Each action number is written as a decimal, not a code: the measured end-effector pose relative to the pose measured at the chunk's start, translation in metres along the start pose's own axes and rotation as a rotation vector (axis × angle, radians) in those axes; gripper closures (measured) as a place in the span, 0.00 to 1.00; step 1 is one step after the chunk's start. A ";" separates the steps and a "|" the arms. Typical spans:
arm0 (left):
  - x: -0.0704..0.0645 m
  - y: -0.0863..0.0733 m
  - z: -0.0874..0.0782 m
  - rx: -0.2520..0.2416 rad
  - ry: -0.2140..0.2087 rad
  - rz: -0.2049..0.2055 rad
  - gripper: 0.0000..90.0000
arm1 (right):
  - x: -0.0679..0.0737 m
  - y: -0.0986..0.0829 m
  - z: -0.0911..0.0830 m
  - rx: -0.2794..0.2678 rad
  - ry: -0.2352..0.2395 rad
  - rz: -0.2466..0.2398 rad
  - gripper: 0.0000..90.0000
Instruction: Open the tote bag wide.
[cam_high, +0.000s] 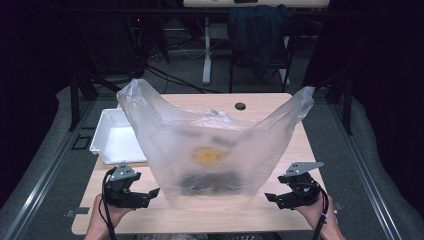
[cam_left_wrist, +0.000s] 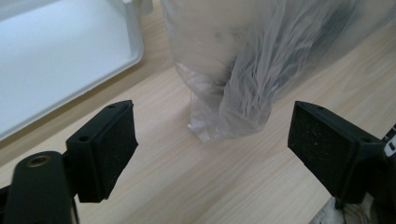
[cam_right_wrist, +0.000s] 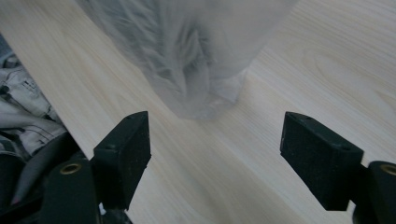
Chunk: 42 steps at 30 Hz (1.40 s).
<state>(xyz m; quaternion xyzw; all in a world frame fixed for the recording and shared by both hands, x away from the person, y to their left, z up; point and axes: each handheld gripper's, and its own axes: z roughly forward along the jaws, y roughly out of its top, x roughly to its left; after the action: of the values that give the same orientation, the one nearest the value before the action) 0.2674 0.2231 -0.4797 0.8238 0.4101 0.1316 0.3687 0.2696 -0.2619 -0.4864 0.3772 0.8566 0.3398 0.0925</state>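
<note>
A large translucent plastic bag (cam_high: 210, 145) stands upright on the wooden table (cam_high: 260, 212), its two handles sticking up at left and right. Inside it show an orange-yellow blob (cam_high: 209, 156) and a dark mass (cam_high: 210, 182) at the bottom. My left gripper (cam_high: 150, 195) is open just left of the bag's lower left corner (cam_left_wrist: 219, 126), with nothing between its jaws. My right gripper (cam_high: 272, 197) is open just right of the bag's lower right corner (cam_right_wrist: 205, 105), also holding nothing. In both gripper views the bag's corner lies a short way ahead of the jaws.
A white plastic tray (cam_high: 117, 137) sits on the table's left side behind my left gripper, its corner (cam_left_wrist: 133, 56) near the bag. A round cable hole (cam_high: 240, 106) is at the table's far edge. Chairs and desk legs stand beyond the table.
</note>
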 end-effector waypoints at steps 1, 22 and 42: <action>-0.001 0.001 -0.001 -0.010 0.000 -0.008 0.23 | 0.005 0.000 -0.002 -0.021 0.007 -0.013 0.30; -0.022 0.023 0.014 -0.105 0.000 0.060 0.86 | 0.011 0.045 0.010 -0.149 0.065 -0.065 0.95; -0.009 0.014 0.041 -0.008 -0.046 0.029 0.92 | 0.005 0.046 0.026 -0.072 0.049 -0.017 0.65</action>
<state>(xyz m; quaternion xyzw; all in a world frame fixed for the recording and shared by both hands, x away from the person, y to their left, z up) 0.2915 0.1905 -0.4976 0.8311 0.3888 0.1196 0.3793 0.3033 -0.2224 -0.4759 0.3581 0.8488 0.3789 0.0879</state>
